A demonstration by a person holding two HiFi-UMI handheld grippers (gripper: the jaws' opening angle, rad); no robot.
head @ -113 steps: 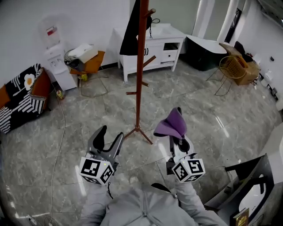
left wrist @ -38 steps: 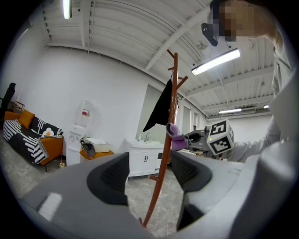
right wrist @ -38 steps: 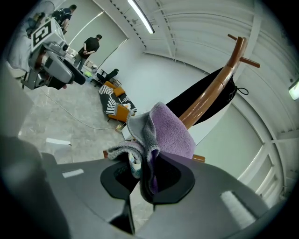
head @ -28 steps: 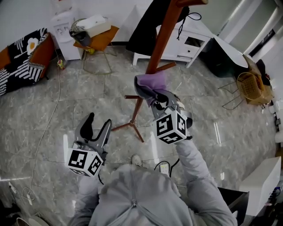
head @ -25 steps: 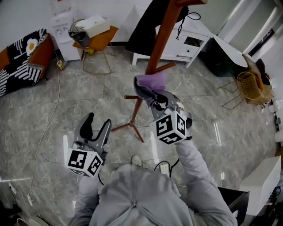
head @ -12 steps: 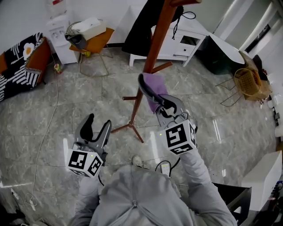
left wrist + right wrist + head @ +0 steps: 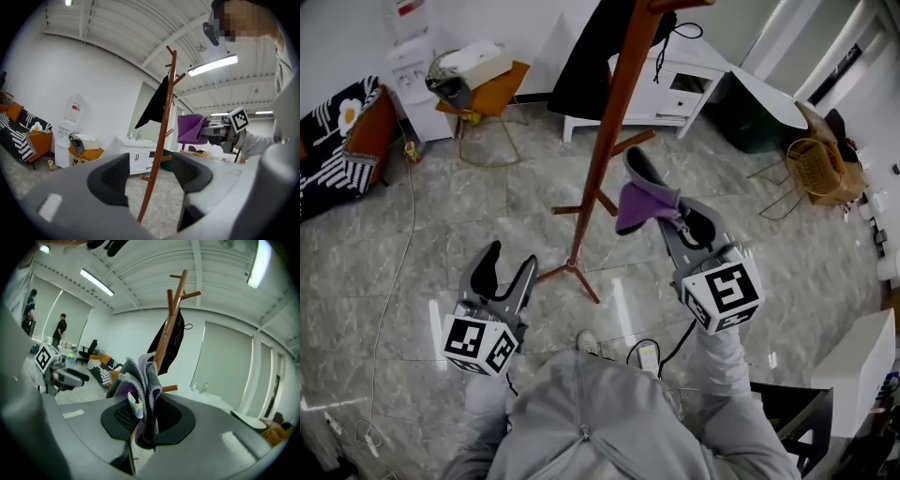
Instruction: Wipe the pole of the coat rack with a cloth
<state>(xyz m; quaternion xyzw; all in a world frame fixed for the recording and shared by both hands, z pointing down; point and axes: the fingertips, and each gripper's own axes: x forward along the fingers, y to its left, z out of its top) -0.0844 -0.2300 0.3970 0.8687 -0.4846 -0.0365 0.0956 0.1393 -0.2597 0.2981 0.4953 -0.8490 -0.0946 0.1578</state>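
Since 0.5 s ago: the right gripper (image 7: 667, 208) has swung to the right, taking the purple cloth (image 7: 639, 199) off the pole (image 7: 609, 122) of the coat rack; the left gripper (image 7: 506, 272) has kept its place. Head view: the cloth sits just right of the pole, apart from it and near a short side peg (image 7: 635, 142). The pole stands on splayed feet on the grey floor (image 7: 487, 216), with a black garment (image 7: 586, 66) hanging near its top. The left gripper is low at left, well apart from the rack. Left gripper view: jaws apart, nothing held (the pole (image 7: 161, 136) shows through the gap, but well behind them). The right gripper (image 7: 216, 133) and cloth (image 7: 190, 129) appear to the right of the pole. Right gripper view: jaws together, clamped on the cloth (image 7: 140, 380), which is bunched upright in grey and purple folds with a small white tag (image 7: 136, 408) showing. The pole (image 7: 166, 333) rises behind the cloth, with the garment (image 7: 174, 341) on its upper pegs.
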